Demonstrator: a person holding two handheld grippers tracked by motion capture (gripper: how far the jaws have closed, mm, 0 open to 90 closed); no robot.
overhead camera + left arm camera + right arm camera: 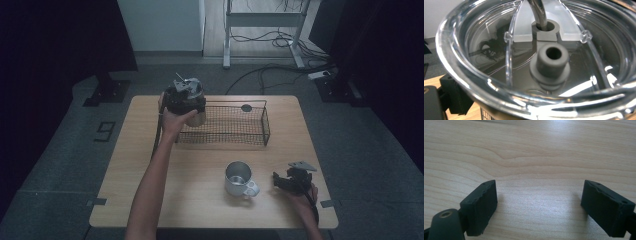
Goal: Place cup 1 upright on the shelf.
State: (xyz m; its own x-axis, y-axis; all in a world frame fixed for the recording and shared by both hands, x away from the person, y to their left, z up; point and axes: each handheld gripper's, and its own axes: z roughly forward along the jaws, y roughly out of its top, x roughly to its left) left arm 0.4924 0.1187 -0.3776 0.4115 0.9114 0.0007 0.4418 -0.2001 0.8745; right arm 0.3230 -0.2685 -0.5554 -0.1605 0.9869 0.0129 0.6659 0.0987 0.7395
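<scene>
Left tongs (pixel 191 105) clamped on lidded steel tumbler (pixel 196 116), upper centre of high view, at wire basket's (pixel 260 122) left end. Right tongs (pixel 540 205) parted, empty, over bare desk (pixel 536 150), lower right.

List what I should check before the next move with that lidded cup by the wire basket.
1. Left gripper grips the lidded cup: ok.
2. Lid seated on the cup: ok.
3. Cup is over the wire basket, at its left end: ok; whether it touches the basket: cannot tell.
4. Room in the basket: ok, apart from a small dark disc near its far rim.
5. Right gripper empty, jaws apart: ok.
6. Metal mug upright, clear of both grippers: ok.
</scene>
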